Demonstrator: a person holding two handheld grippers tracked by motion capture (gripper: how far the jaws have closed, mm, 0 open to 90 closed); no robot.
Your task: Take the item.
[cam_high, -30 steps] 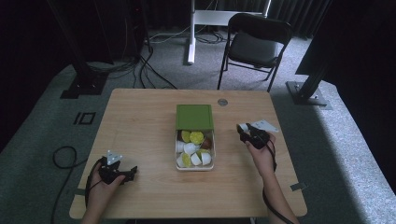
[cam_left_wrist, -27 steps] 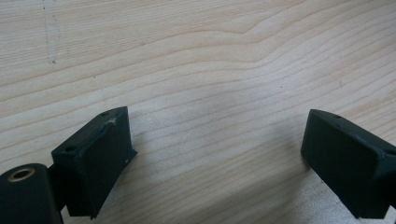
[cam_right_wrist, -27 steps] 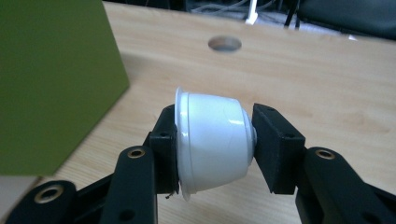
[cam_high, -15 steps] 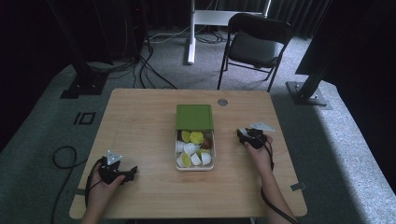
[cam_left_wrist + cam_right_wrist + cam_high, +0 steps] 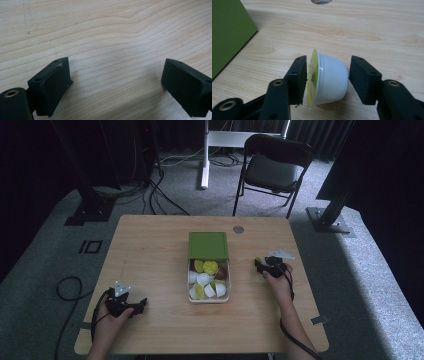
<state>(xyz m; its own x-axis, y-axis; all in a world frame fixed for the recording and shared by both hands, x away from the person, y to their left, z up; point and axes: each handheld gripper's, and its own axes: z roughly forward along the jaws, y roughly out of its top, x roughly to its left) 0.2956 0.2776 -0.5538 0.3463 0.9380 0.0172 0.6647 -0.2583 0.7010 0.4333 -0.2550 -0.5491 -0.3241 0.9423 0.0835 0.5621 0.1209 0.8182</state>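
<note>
Fingers of right gripper [image 5: 327, 80] flank white cup [image 5: 329, 81] sideways.

Legible text, labels, brands, numbers, signs: none. The small white cup [image 5: 329, 80] with its yellow-green foil lid shows no readable print, nor does the green box [image 5: 208, 245] or the wooden table [image 5: 150, 250].

High view: we look forward and down from above the person's side, taking in the whole table [image 5: 150, 250], the box [image 5: 208, 266] mid-table and the floor beyond.
Left gripper view: we sit very near bare wood, looking along its jaws.
Right gripper view: we look low across the tabletop, near a cup [image 5: 328, 76].
Shared: the tabletop; the box's green lid [image 5: 227, 32].
</note>
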